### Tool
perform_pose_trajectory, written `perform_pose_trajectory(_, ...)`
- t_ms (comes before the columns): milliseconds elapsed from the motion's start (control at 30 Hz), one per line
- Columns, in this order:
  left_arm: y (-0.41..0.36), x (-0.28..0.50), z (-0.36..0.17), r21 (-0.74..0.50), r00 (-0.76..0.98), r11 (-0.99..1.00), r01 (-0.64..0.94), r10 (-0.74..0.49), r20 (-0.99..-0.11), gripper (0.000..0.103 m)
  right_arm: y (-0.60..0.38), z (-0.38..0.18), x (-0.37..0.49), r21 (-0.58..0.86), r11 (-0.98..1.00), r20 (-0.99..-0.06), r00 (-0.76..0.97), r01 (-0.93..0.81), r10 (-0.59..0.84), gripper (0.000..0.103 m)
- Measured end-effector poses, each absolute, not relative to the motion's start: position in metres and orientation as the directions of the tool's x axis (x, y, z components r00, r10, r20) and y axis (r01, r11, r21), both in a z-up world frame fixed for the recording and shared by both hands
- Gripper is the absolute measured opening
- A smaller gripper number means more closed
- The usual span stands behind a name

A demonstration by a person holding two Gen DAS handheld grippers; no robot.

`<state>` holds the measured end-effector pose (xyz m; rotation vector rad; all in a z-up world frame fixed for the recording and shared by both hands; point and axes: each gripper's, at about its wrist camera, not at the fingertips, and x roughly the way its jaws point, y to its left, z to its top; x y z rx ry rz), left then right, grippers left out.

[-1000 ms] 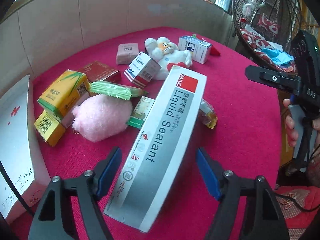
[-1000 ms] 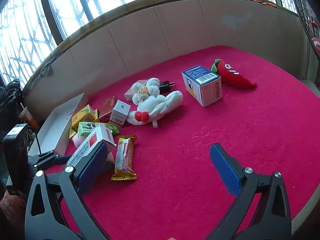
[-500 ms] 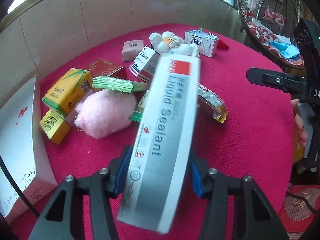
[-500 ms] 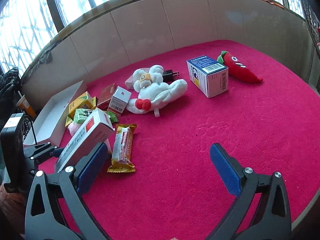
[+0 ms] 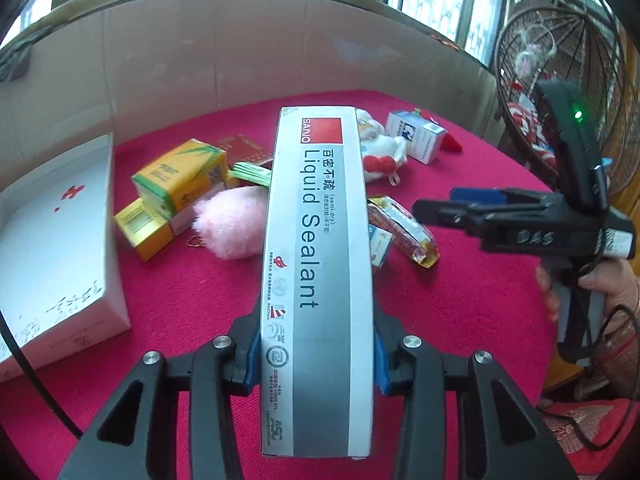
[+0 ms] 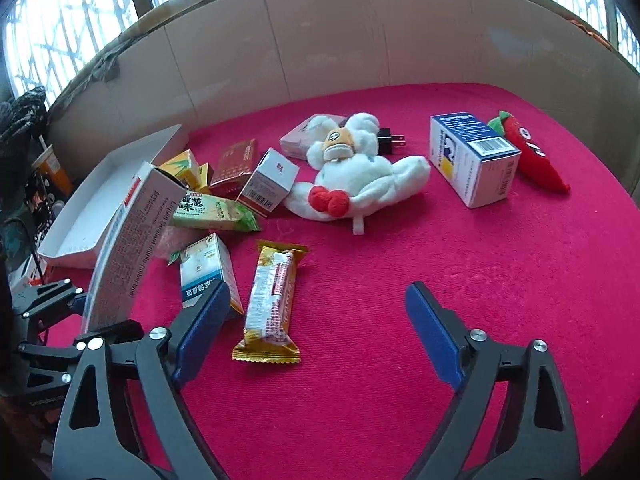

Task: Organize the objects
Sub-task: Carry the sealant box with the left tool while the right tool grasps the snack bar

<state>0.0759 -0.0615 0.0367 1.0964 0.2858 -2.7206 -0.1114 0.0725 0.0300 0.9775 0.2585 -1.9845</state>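
Sealant box (image 5: 320, 280) sits clamped between the blue pads of the left claw (image 5: 316, 360), whose jaws are closing on it, lifted over the red tabletop (image 5: 460, 320) beside the white tray (image 5: 60, 240). Further right, the right claw (image 6: 316, 332) holds nothing, its jaws closing above the yellow snack bar (image 6: 272, 304).

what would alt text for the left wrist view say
The left tool grips a long white and grey cardboard box labelled Liquid Sealant, lifted over a red cloth table strewn with small boxes and plush toys. A white open tray sits left.
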Motion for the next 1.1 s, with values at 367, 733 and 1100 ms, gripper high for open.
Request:
perform_pose_trajectory(367, -0.069, 0.09, 0.043, -0.122, -0.724, -0.941, 0.315, -0.155, -0.672, 0.042, 0.036, 0.014, -0.107, 0.094, -0.608, -0.782, -0.32, 0.788, -0.535, 0.059)
perform_pose_trajectory(733, -0.07, 0.102, 0.048, -0.115, -0.735, -0.926, 0.36, -0.206, -0.646, 0.042, 0.034, 0.011, -0.1, 0.004, -0.613, -0.783, -0.379, 0.79, -0.493, 0.027)
perform_pose_trajectory(1100, -0.072, 0.113, 0.062, -0.093, -0.755, -0.912, 0.399, -0.269, -0.598, 0.042, 0.065, 0.045, -0.094, 0.069, -0.635, -0.691, -0.422, 0.769, -0.586, 0.02)
